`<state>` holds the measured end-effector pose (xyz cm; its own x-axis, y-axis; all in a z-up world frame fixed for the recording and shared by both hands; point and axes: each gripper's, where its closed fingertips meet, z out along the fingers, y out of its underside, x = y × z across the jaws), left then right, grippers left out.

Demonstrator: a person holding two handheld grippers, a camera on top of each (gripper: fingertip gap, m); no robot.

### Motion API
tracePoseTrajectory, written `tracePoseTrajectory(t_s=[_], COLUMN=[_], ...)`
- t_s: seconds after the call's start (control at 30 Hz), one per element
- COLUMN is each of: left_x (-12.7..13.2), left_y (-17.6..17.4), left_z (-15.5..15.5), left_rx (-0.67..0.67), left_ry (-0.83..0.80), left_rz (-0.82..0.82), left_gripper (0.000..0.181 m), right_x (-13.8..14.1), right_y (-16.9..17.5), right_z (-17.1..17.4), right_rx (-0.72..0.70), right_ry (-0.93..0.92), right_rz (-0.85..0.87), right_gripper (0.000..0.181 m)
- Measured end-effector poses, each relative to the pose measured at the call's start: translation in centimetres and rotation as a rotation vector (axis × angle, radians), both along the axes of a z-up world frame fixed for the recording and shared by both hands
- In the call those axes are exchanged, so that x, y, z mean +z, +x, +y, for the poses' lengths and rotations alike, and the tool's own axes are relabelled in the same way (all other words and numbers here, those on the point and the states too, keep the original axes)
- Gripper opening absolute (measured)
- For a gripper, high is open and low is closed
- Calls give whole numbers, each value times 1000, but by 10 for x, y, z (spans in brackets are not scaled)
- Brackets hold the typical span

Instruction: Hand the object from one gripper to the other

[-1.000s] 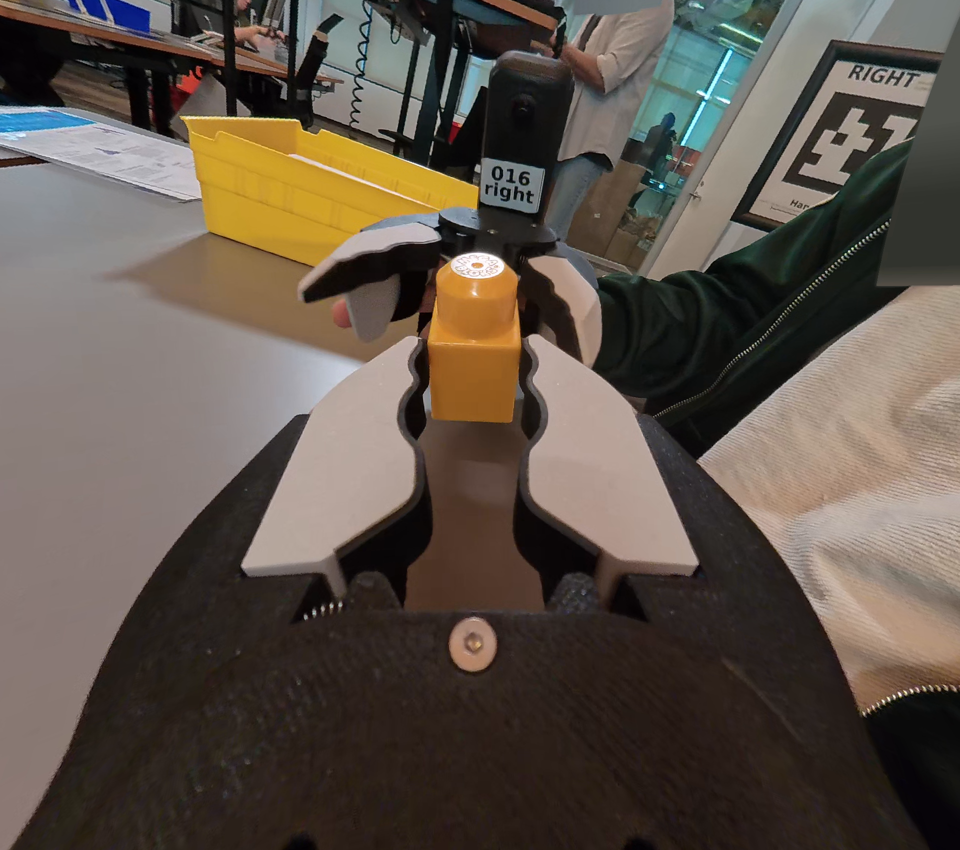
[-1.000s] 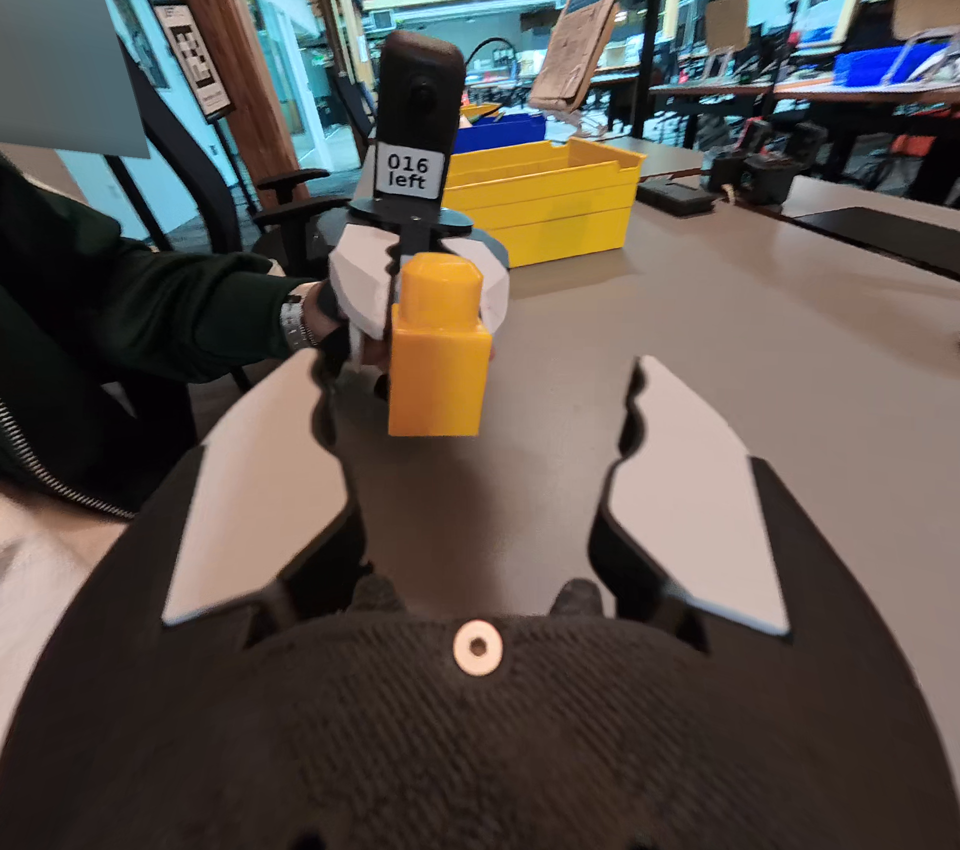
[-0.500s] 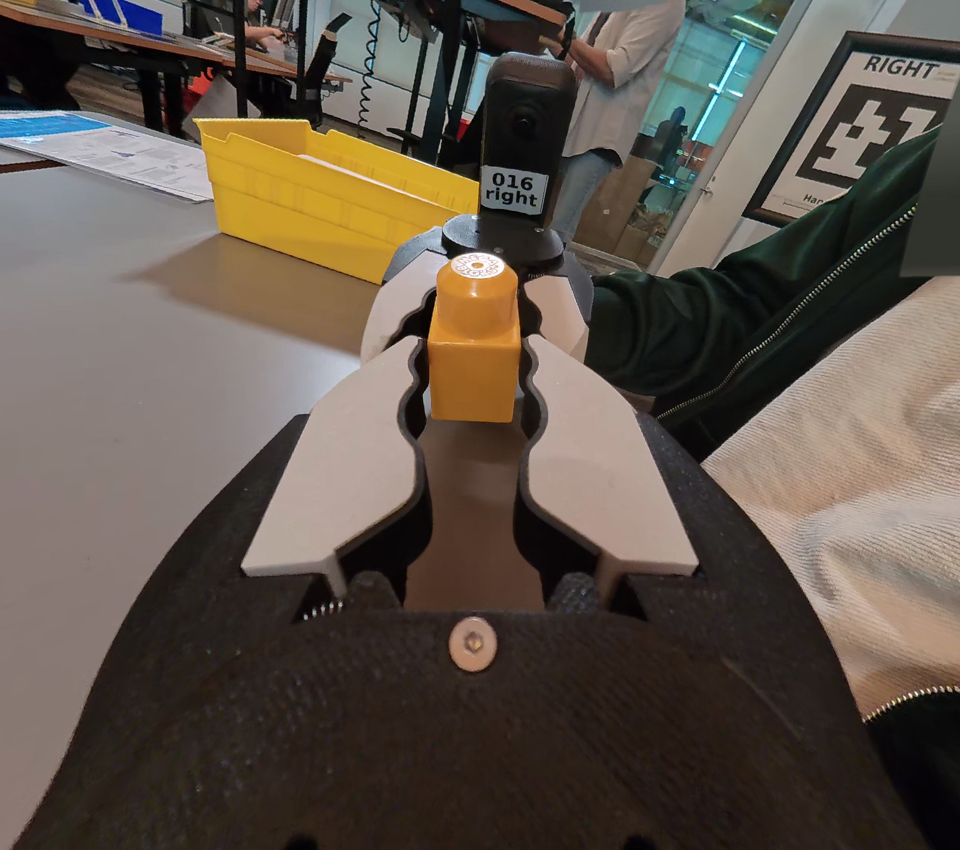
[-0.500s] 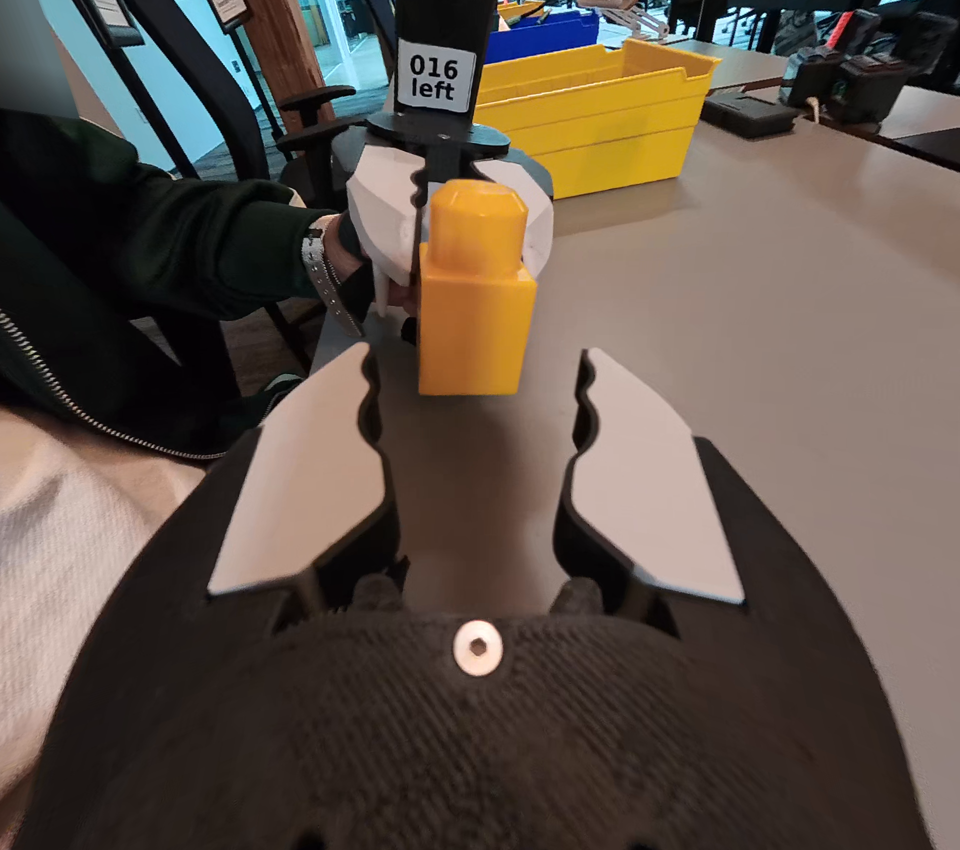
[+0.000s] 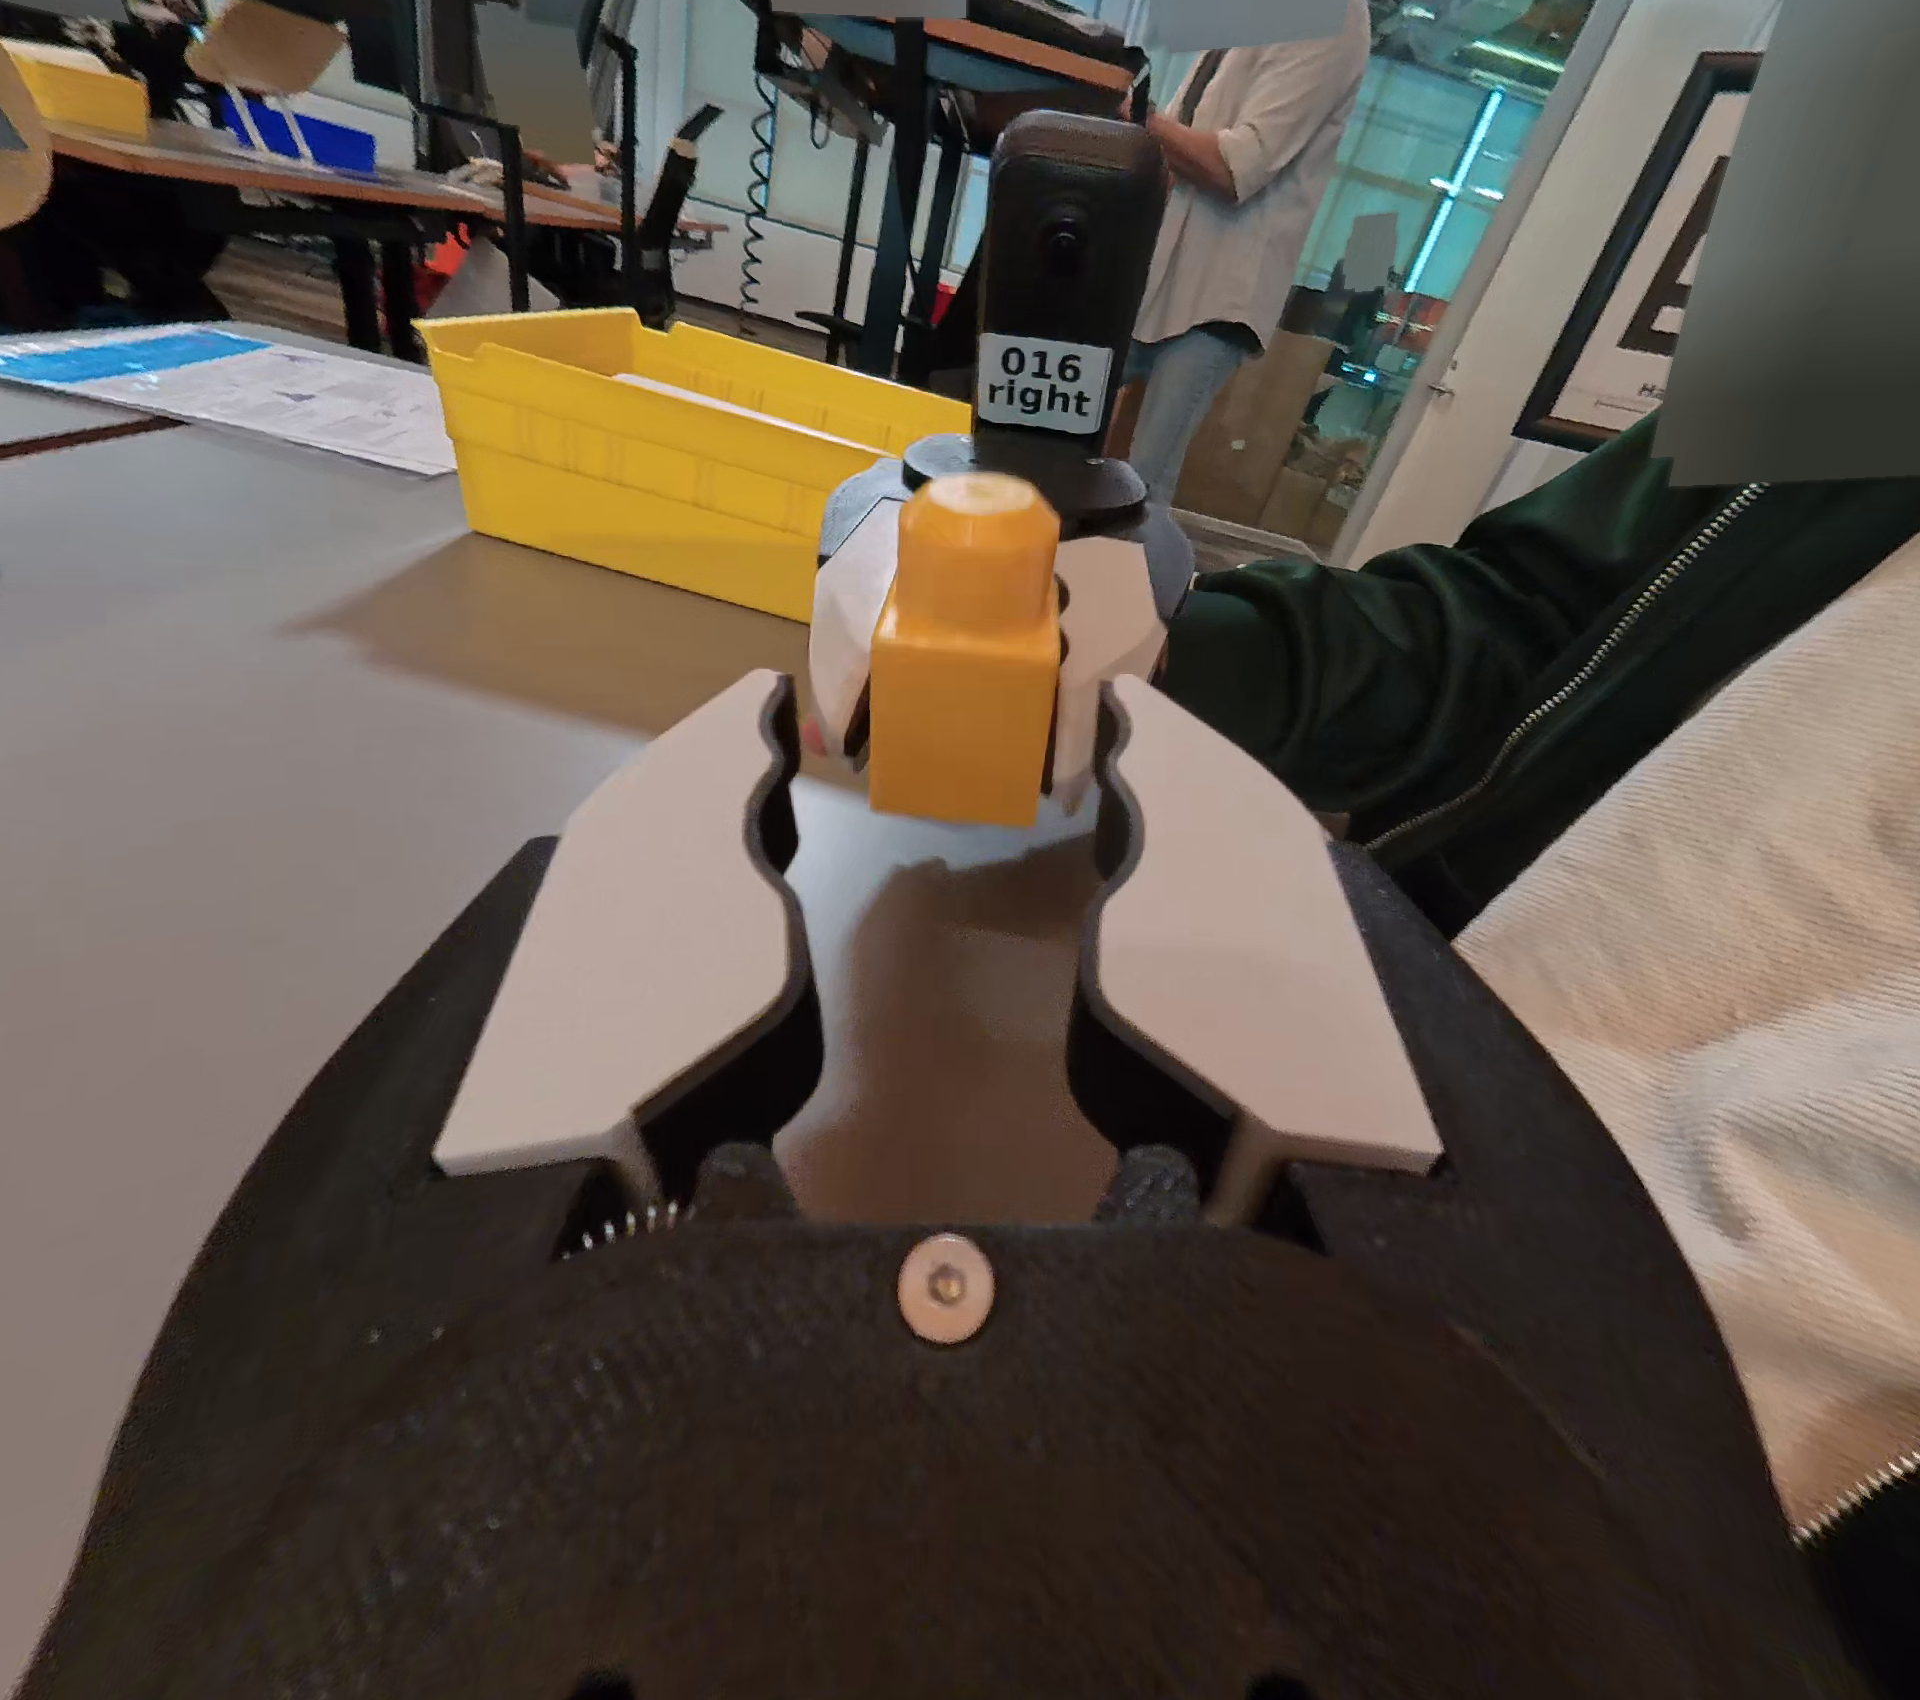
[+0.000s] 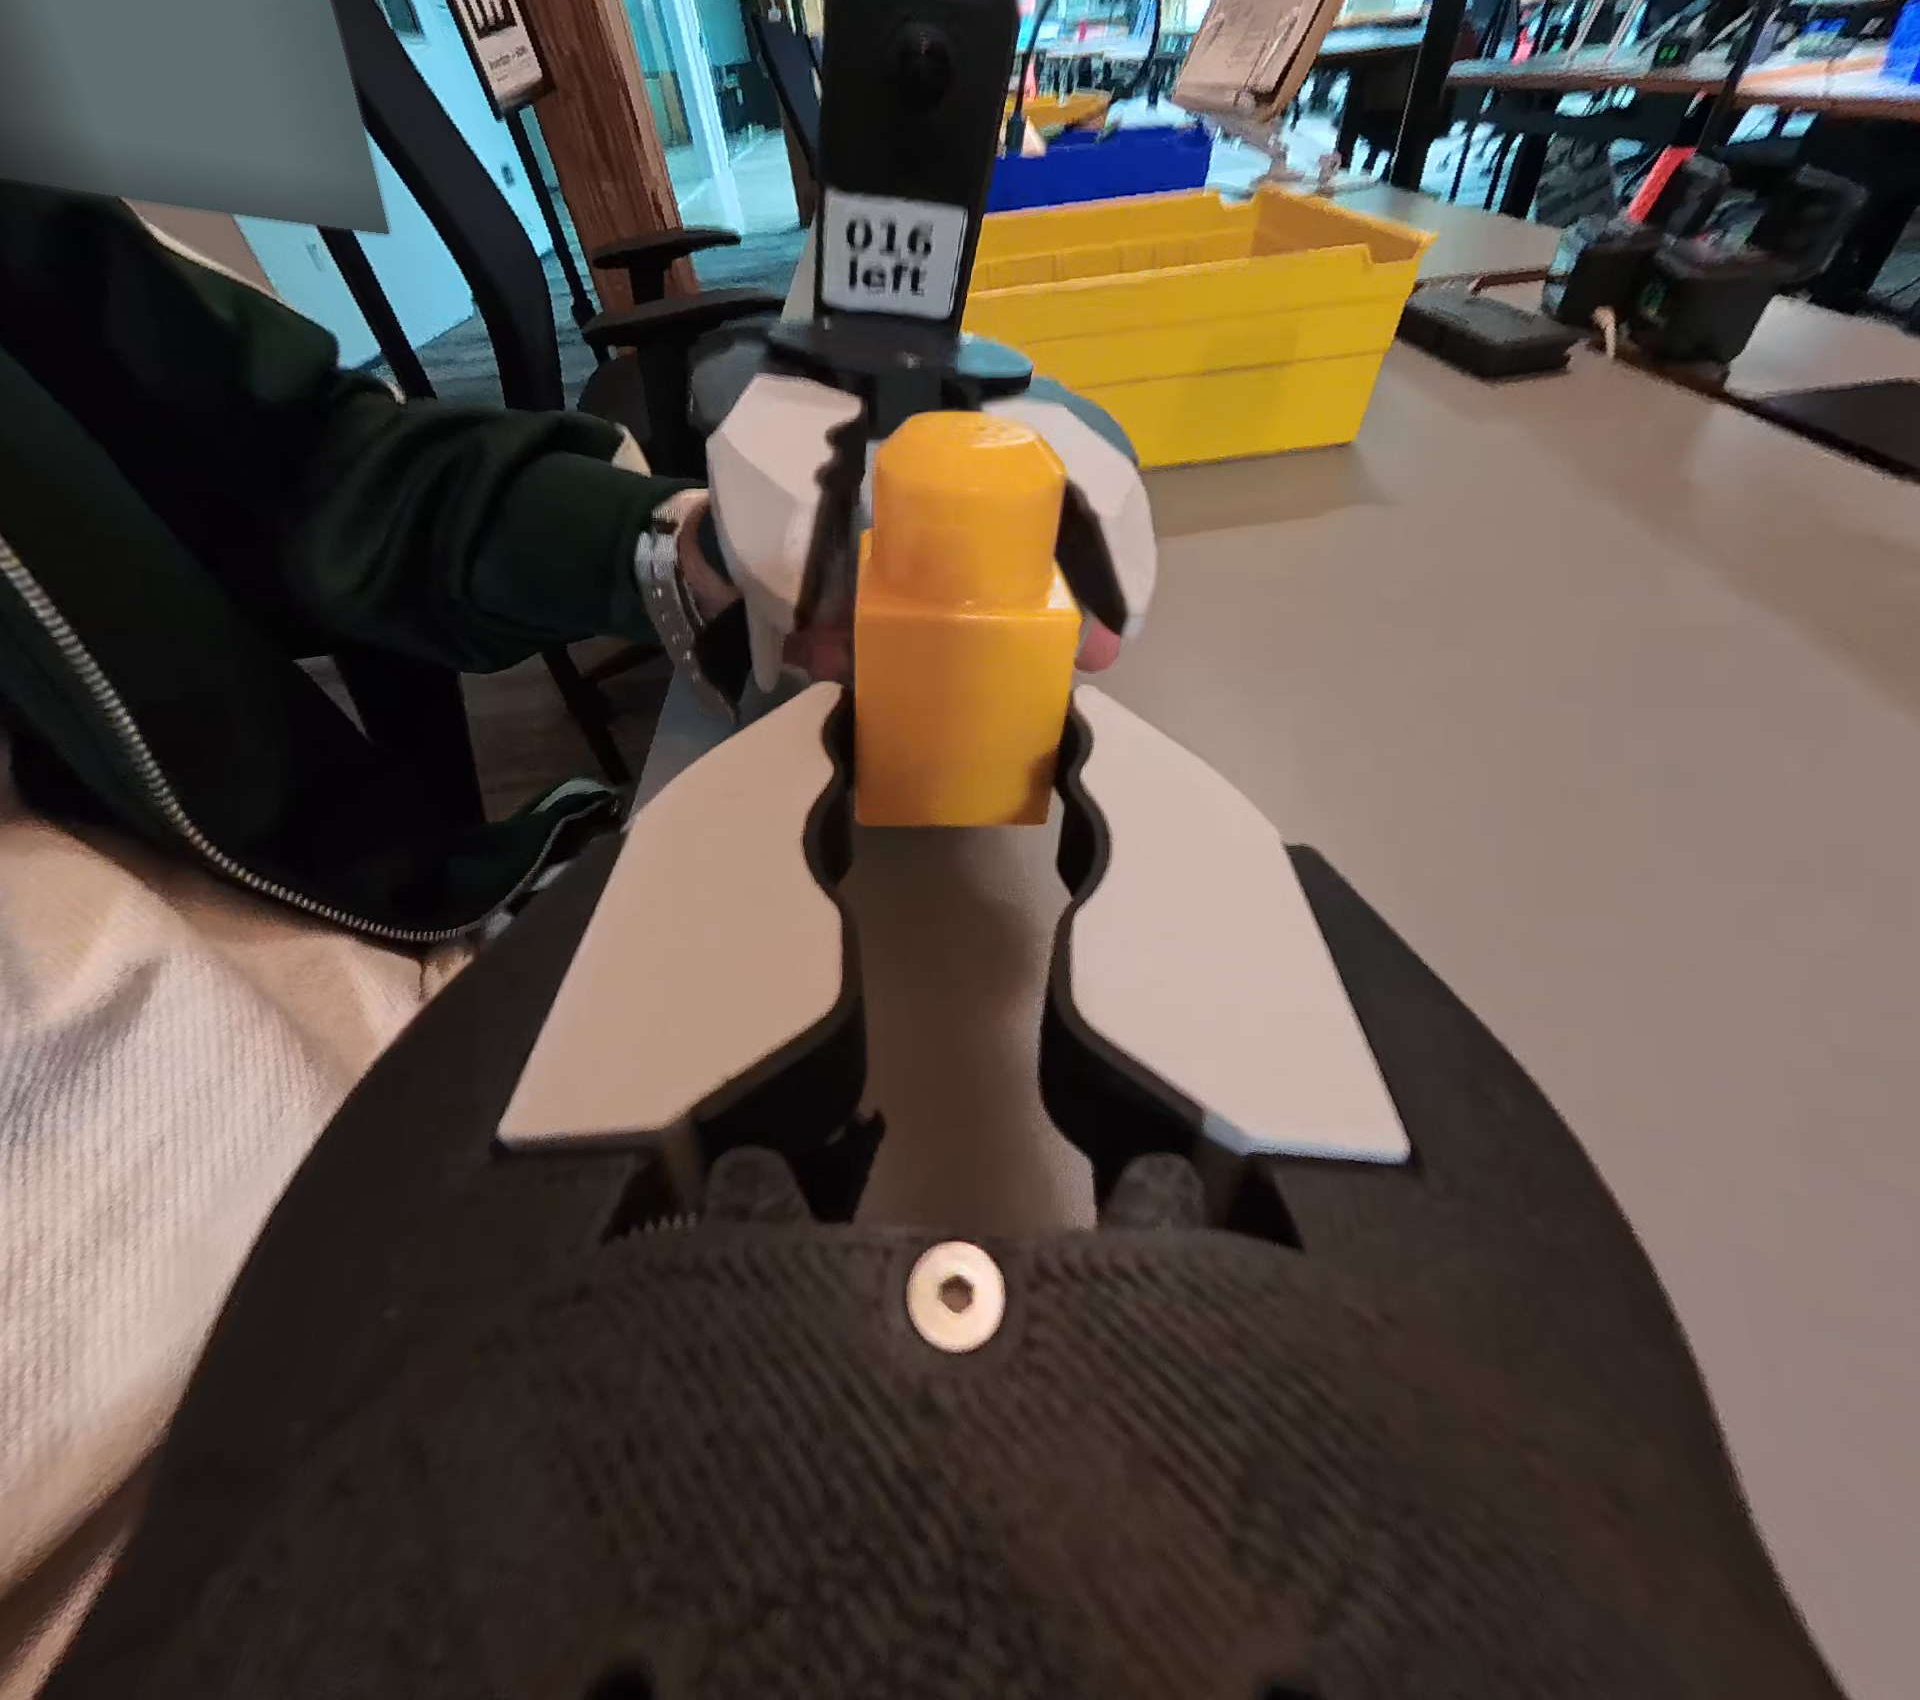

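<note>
Right wrist view shows my right gripper with its 2 fingers clamped on the yellow toy brick, upright above the grey surface. My left gripper has its fingers spread apart, clear of the brick.

Block seen as orange-yellow, plain, centre of both frames. Left gripper fingers pale grey w/ black wavy edges, body black & textured; right gripper coloured the same. Bin bright yellow, upper mid-left in left wrist view. Table flat grey-brown. Sleeve dark green w/ silver zip, at right; cream ribbed fabric lower right
</note>
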<state>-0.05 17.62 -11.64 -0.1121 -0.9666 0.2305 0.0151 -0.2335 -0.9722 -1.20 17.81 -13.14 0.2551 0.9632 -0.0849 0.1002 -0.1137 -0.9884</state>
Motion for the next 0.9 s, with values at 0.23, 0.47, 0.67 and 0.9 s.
tracePoseTrajectory(t_s=[0.23, 0.47, 0.67, 0.9], left_x=[-9, -14, -18, -23], left_y=[3, 2, 4, 10], left_z=[5, 11, 12, 7], left_rx=[30, 57, 59, 45], left_ry=[6, -17, -23, -4], left_rz=[28, 52, 70, 106], left_gripper=[68, 67, 65, 64], right_x=[16, 81, 115, -38], right_y=[15, 59, 253, 409], right_z=[10, 26, 54, -5], right_rx=[-54, -298, -885, -1156], right_ry=[1, 90, -48, -910], right_rz=[90, 108, -103, -267], right_gripper=[37, 37, 37, 36])
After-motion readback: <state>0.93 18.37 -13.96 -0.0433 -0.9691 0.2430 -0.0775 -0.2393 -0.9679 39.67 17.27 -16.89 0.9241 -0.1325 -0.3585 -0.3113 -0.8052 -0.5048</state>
